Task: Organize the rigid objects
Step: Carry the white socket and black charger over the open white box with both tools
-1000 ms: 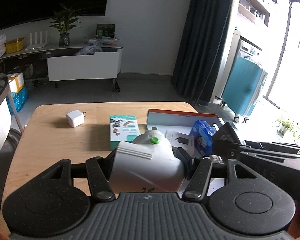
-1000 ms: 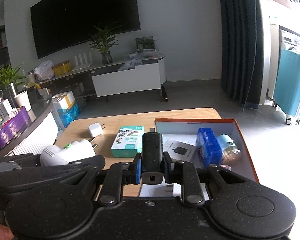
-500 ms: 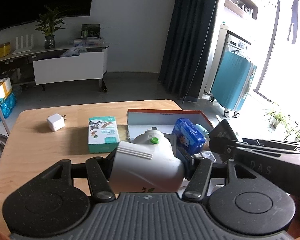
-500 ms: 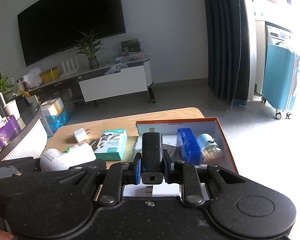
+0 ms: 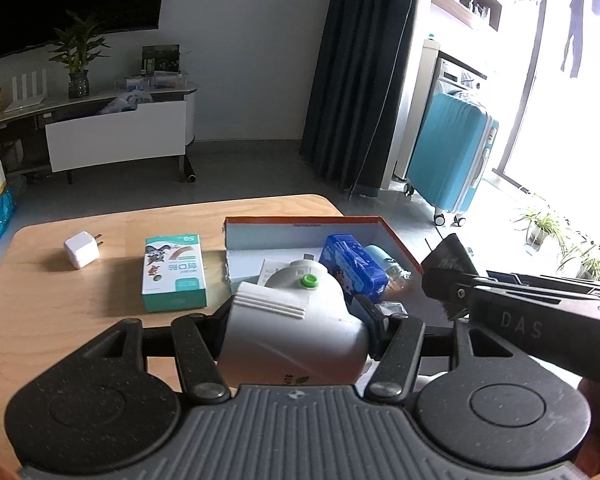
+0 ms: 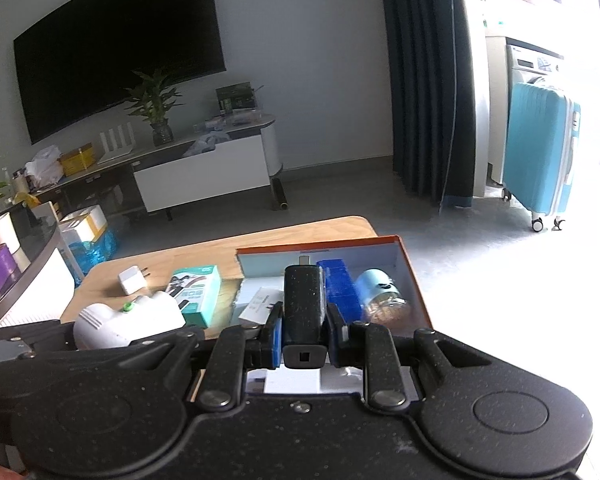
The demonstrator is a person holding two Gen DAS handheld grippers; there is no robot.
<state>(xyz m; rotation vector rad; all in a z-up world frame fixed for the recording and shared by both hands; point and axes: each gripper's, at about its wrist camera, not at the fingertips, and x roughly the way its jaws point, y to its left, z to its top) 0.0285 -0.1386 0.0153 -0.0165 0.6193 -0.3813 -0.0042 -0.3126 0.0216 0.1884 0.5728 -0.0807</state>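
My left gripper (image 5: 296, 320) is shut on a white plastic device with a green button (image 5: 292, 332), held above the near left edge of an open orange-rimmed box (image 5: 308, 222). My right gripper (image 6: 303, 322) is shut on a black charger block (image 6: 304, 304), held over the box (image 6: 320, 245). The box holds a blue packet (image 5: 354, 266), a light-blue cylinder (image 6: 380, 292) and white leaflets (image 6: 260, 304). A teal carton (image 5: 174, 274) and a white plug adapter (image 5: 81, 249) lie on the wooden table (image 5: 60, 312) left of the box. The white device also shows in the right wrist view (image 6: 128, 322).
The table's far edge lies just behind the box. Beyond it is grey floor, a white TV bench (image 5: 116, 140), a dark curtain (image 5: 360, 72) and a turquoise suitcase (image 5: 448, 160). The right gripper's body (image 5: 532, 320) sits close on the right of my left gripper.
Both grippers have moved right and forward over the table with their objects still held. The box now lies under and ahead of them. The carton and adapter have stayed put.
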